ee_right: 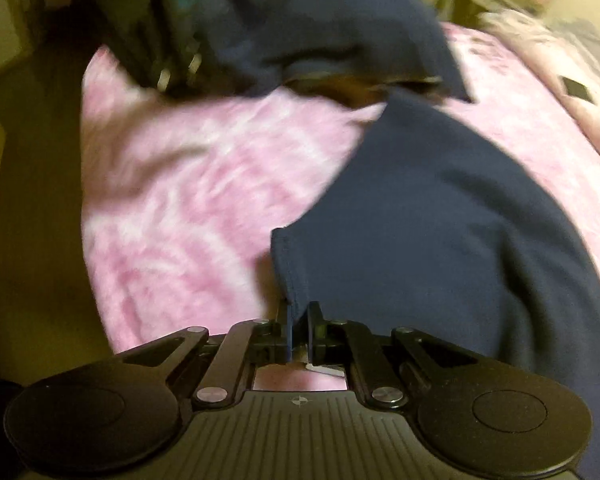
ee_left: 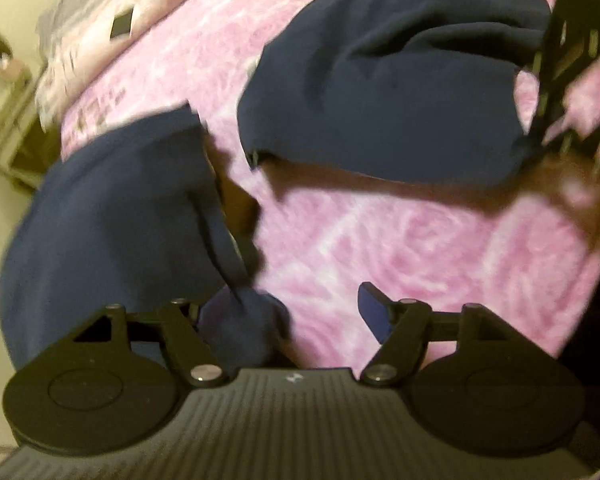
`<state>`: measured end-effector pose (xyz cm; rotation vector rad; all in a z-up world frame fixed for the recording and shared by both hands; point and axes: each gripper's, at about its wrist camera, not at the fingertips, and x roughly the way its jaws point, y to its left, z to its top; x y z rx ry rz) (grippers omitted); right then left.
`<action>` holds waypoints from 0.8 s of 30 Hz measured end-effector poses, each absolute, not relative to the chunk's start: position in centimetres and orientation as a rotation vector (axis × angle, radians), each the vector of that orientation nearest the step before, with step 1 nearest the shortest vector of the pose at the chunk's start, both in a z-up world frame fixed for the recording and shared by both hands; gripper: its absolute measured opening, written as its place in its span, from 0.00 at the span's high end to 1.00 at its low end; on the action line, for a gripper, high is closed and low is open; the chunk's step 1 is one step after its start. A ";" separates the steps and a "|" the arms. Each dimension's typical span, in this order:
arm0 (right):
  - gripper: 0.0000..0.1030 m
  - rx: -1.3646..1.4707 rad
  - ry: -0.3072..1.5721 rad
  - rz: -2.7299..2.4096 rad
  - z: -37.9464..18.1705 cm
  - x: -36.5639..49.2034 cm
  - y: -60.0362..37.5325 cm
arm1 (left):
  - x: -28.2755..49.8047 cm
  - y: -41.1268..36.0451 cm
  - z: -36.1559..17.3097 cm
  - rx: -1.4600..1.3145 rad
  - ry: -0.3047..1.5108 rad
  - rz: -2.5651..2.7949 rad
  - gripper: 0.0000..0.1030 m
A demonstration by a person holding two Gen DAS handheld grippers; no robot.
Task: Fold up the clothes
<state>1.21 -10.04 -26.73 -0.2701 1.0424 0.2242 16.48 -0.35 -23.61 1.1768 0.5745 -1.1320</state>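
Where it hangs above the pink bedspread point(ee_right: 188, 184), the navy garment point(ee_right: 440, 216) is lifted clear of the bed at both ends, its middle sagging between the two tools. The right gripper point(ee_right: 299, 332) has its jaws pressed together on a hemmed corner of the cloth, which rises from the fingertips and spreads away to the far right. In the left wrist view the left gripper point(ee_left: 300, 312) has its jaws spread wide apart; a bunched fold of the garment point(ee_left: 112, 216) lies against its left finger point(ee_left: 236, 320), while the right finger point(ee_left: 374, 312) stands bare over the bedspread point(ee_left: 440, 248). Whether that fold is truly pinched cannot be told. A small dark rectangular object point(ee_left: 122, 24) lies far off on the bed, near paler bedding point(ee_right: 540, 52).
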 end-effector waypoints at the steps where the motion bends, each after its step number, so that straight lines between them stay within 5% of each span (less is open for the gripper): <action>1: 0.96 -0.252 1.028 0.204 -25.4 0.9 -11.1 | 16.6 -1.0 -23.6 1.191 0.543 -1.135 0.33; 9: 0.96 -0.140 0.923 -0.021 -14.8 -0.8 -20.2 | 19.0 -7.7 -23.9 1.154 0.375 -1.226 0.24; 18: 0.96 0.065 0.936 -0.326 -11.6 -0.4 -25.9 | 18.6 -11.7 -26.1 1.129 0.138 -1.411 0.24; 24: 0.96 0.143 0.944 -0.431 -11.0 0.1 -27.5 | 19.2 -14.2 -26.7 1.195 -0.053 -1.410 0.35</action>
